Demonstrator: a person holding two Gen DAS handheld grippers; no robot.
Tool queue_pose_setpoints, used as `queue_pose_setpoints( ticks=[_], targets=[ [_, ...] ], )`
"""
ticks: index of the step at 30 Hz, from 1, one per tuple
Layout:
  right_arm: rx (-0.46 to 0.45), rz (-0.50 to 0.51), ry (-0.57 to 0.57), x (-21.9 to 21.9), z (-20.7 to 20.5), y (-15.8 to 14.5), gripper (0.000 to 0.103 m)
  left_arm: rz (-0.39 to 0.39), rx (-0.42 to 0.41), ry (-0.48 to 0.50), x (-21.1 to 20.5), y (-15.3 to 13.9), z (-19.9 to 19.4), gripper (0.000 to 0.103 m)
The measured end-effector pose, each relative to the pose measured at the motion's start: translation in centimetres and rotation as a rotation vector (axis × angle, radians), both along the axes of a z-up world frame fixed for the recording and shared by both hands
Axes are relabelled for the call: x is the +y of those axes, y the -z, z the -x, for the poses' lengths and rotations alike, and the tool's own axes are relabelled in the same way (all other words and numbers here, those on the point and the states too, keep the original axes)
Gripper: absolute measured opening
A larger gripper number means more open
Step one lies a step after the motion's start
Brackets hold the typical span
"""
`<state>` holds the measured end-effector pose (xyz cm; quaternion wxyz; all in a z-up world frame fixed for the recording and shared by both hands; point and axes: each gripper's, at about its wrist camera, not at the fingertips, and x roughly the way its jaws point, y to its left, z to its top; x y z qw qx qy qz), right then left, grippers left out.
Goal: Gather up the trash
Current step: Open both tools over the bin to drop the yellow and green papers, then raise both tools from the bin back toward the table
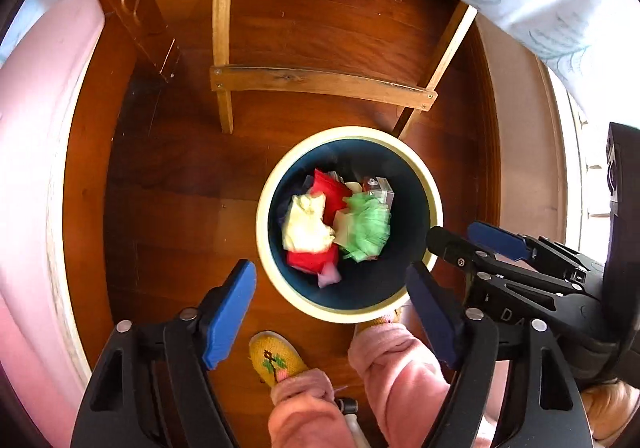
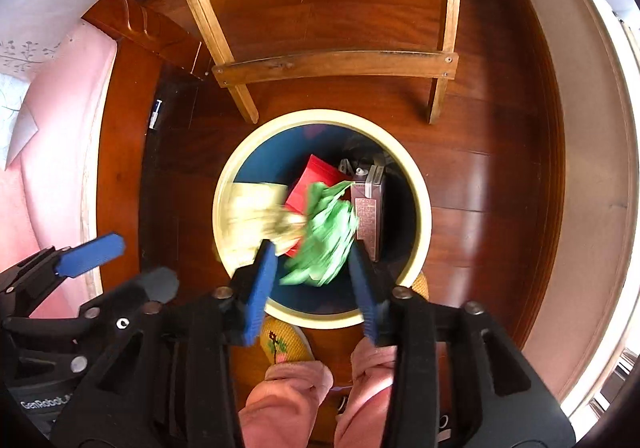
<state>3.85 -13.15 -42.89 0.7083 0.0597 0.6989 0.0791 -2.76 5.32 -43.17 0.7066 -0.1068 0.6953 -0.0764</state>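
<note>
Both grippers hang over the cream-rimmed blue bin (image 1: 434, 204) to drop trash: left gripper (image 1: 334, 316) wide open and empty, right gripper (image 2: 314, 284) part-open, blurred green paper (image 2: 324, 236) loose between its jaws.

We find both cameras wrist-mounted, each looking steeply down along its own claw at the wooden floor (image 1: 168, 176). The left wrist view sits left of the trash bin (image 1: 349, 310), with the right claw (image 1: 472, 244) entering at its right edge. The right wrist view hangs closer over the bin, with the left claw (image 2: 120, 260) at its left edge. We note both share the bin, the wooden chair legs (image 1: 320, 82) and the floor.
</note>
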Motion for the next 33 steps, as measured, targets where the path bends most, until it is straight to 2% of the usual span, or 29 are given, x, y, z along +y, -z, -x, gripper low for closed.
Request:
queue_pose_setpoints(
  ticks=[5,10,21,28,33],
  targets=[
    [-0.009,-0.008,-0.02,0.9,0.1,-1.6,0.053,0.013,-0.03,-0.041,2.2,-3.1,0.7,0.082],
    [-0.033,0.007,-0.064,2.8,0.7,-5.7,0.053,0.024,-0.085,-0.061,3.7,-9.2,2.0,0.082],
    [-0.1,0.004,-0.109,6.1,3.2,-20.8,0.053,0.028,-0.242,-0.055,5.7,-26.1,5.3,0.086],
    [-0.208,-0.019,-0.108,6.6,3.9,-30.8,0.053,0.065,-0.326,-0.054,6.6,-36.0,5.9,0.089],
    [-0.3,-0.033,-0.049,5.6,3.8,-37.3,0.053,0.022,-0.449,-0.014,6.8,-44.0,5.9,0.092]
  ],
)
